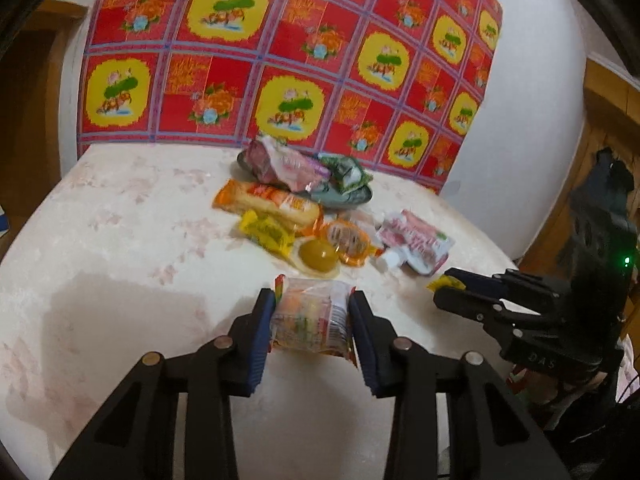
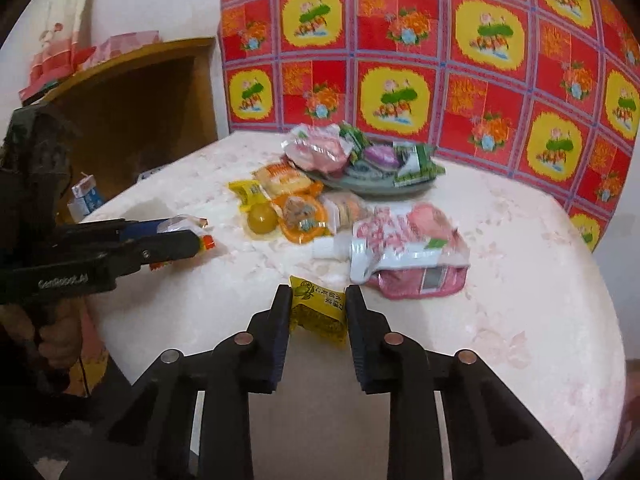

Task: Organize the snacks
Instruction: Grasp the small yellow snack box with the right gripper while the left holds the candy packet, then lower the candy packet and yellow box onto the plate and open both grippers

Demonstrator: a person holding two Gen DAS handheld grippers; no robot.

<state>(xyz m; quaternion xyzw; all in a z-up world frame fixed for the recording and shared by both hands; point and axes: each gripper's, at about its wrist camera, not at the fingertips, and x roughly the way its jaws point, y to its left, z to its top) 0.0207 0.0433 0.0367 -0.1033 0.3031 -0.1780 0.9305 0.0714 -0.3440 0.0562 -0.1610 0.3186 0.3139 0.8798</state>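
My left gripper (image 1: 312,300) is shut on a clear packet of colourful sweets (image 1: 310,322), low over the white table (image 1: 120,240). The right gripper (image 2: 319,294) is shut on a small yellow packet (image 2: 318,314) near the table's front edge. Each shows in the other's view: the right gripper (image 1: 448,286) at the right, the left gripper (image 2: 198,236) at the left with its packet's end sticking out. A loose heap lies beyond: a long orange packet (image 1: 272,202), a yellow jelly cup (image 1: 318,258) and a pink pouch with a white cap (image 2: 408,240). A grey-green plate (image 2: 372,190) behind them holds several packets.
A red and yellow patterned cloth (image 1: 280,60) hangs on the wall behind the table. A wooden shelf (image 2: 132,92) with small cartons (image 2: 86,196) stands beyond the table's left edge in the right wrist view. A hand (image 2: 48,336) grips the left tool's handle.
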